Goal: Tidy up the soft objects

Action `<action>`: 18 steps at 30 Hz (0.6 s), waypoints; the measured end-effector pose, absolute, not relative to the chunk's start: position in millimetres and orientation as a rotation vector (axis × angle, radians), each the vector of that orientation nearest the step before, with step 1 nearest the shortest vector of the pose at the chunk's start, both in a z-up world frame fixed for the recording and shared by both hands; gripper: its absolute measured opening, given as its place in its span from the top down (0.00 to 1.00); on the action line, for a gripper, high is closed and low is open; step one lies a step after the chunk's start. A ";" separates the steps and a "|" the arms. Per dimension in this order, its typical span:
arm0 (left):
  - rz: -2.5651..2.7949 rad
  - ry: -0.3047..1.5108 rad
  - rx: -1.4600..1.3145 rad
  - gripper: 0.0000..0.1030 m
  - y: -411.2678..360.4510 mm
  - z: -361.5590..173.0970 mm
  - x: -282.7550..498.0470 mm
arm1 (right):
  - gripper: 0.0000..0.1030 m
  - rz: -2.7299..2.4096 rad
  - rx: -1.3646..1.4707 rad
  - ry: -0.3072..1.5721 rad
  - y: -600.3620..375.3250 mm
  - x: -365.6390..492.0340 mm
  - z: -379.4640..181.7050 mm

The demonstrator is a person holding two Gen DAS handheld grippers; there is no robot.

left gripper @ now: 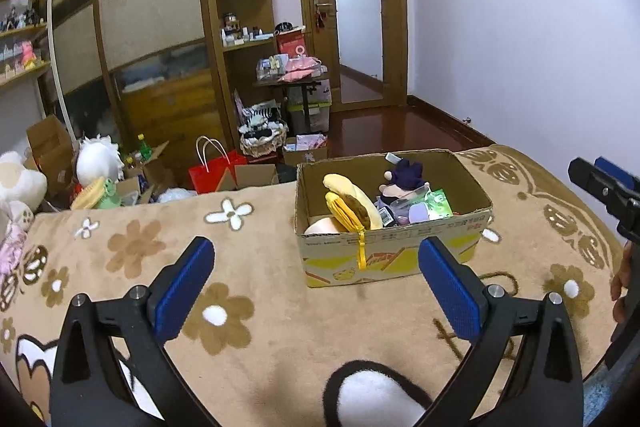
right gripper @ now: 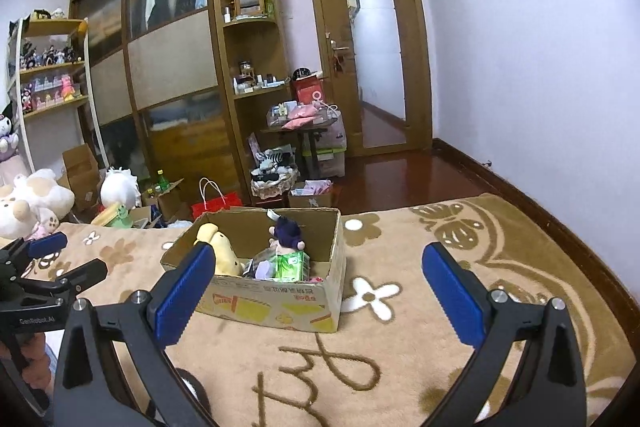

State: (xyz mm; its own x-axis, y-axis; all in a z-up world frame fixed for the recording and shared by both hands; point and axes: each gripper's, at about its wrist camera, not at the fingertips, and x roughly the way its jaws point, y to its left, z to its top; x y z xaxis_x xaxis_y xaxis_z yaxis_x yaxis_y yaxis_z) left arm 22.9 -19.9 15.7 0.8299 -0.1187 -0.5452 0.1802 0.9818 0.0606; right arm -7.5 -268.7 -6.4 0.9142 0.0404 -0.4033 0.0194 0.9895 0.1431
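Note:
A cardboard box stands on the tan flowered blanket. Inside lie a yellow plush, a dark purple doll, a green packet and a lilac item. My left gripper hangs open over the blanket, just short of the box, holding nothing. My right gripper is open too, right of the box's near corner, empty. Each gripper shows in the other's view: the right gripper at the right edge, the left gripper at the left.
Beyond the bed's far edge lie plush toys, open cartons, a red paper bag, a basket and a small loaded table. Wardrobe, shelves and a door line the back wall.

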 end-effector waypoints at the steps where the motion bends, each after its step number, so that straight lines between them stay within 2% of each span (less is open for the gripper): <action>1: -0.155 0.575 0.105 0.02 -18.3 13.9 24.5 | 0.00 0.011 0.147 0.421 -269.3 -5.9 -8.2; 18: -0.164 0.625 0.103 0.02 -21.6 -3.0 44.8 | 0.00 0.004 0.122 0.512 -268.8 13.6 -40.6</action>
